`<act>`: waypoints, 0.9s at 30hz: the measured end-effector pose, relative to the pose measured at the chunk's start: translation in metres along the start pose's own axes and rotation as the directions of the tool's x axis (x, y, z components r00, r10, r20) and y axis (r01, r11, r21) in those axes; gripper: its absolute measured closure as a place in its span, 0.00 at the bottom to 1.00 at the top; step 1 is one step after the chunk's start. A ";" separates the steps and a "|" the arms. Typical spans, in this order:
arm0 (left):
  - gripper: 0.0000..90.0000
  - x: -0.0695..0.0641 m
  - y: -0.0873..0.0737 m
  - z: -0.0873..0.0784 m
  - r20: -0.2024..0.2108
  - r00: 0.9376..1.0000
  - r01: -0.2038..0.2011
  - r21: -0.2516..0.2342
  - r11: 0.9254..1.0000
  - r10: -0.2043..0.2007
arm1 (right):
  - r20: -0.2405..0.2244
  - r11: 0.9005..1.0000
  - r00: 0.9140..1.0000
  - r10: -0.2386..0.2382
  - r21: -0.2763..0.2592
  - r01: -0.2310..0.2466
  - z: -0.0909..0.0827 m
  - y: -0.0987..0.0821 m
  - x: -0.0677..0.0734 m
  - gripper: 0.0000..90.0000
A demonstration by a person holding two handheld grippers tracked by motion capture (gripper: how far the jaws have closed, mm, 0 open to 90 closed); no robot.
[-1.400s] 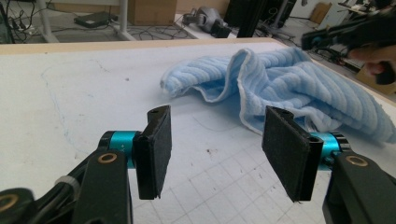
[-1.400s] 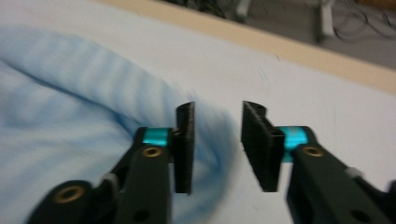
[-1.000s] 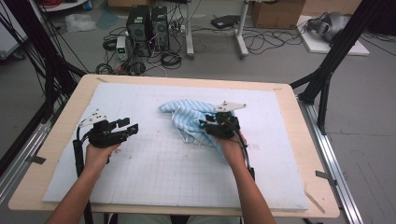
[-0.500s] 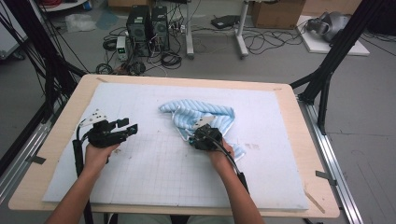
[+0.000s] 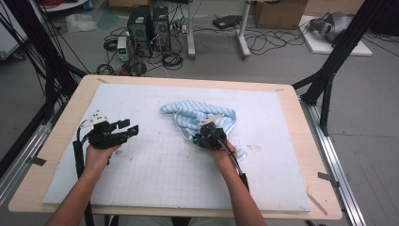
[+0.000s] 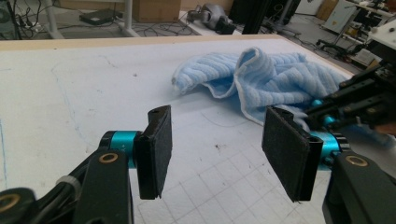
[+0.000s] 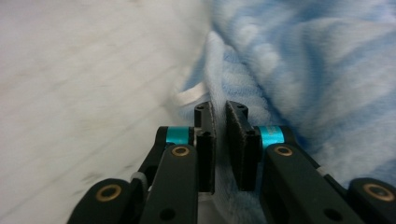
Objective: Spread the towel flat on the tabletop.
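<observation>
A crumpled light-blue towel (image 5: 200,117) lies bunched on the white gridded mat (image 5: 155,183) that covers the surface (image 5: 301,141), a little beyond the mat's middle. The right gripper (image 5: 200,137) sits at the near edge of the towel, on the side facing the person, and its jaws have just been closing: in the right gripper view the right gripper (image 7: 220,140) has its two black pads drawn in to a narrow slit with a fold of the towel's hemmed edge (image 7: 212,70) caught between them, so it holds the towel by that fold. The rest of the towel (image 7: 317,70) spreads out beyond the jaws. The left gripper (image 5: 129,130) is well apart from the towel, to the left of it, over bare mat. In the left gripper view the left gripper (image 6: 215,149) has its jaws standing wide with nothing between them, pointing toward the towel (image 6: 261,74), and the right gripper (image 6: 359,100) shows against the towel's far side.
</observation>
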State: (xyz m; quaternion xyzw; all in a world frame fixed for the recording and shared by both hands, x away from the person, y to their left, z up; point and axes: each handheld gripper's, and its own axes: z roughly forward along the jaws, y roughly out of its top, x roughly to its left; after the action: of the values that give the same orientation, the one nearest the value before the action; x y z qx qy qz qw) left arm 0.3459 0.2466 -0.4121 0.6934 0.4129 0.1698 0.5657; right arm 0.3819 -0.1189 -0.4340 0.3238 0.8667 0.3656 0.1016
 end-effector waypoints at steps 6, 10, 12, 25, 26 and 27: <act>0.48 0.002 0.000 -0.002 -0.005 1.000 0.009 -0.003 1.000 -0.009 | -0.194 0.995 0.978 -0.082 -0.068 0.070 -0.004 0.008 0.039 0.92; 0.48 0.003 0.000 -0.003 -0.007 1.000 0.012 -0.008 1.000 -0.012 | -0.284 0.984 0.943 -0.171 -0.086 0.153 -0.002 0.009 0.067 0.92; 0.48 0.004 0.000 -0.003 -0.006 1.000 0.011 -0.006 1.000 -0.011 | -0.324 0.977 0.923 -0.207 -0.107 0.182 -0.001 0.005 0.077 0.92; 0.48 -0.004 -0.003 0.008 0.035 0.999 0.003 0.064 0.998 -0.005 | -0.108 0.967 0.993 0.046 -0.243 -0.071 -0.070 -0.029 0.029 0.67; 0.48 -0.005 -0.004 0.010 0.040 0.999 0.001 0.070 0.998 -0.004 | -0.031 0.975 0.997 0.072 -0.209 -0.077 -0.073 -0.035 0.020 0.67; 0.48 -0.006 -0.004 0.011 0.044 0.999 -0.001 0.075 0.997 -0.002 | 0.023 0.979 0.994 0.109 -0.175 -0.103 -0.073 -0.040 0.012 0.64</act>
State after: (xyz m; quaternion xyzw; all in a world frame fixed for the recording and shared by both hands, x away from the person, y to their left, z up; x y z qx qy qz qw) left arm 0.3486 0.2348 -0.4179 0.7177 0.4064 0.1386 0.5483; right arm 0.3231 -0.1739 -0.4097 0.3654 0.8112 0.4393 0.1241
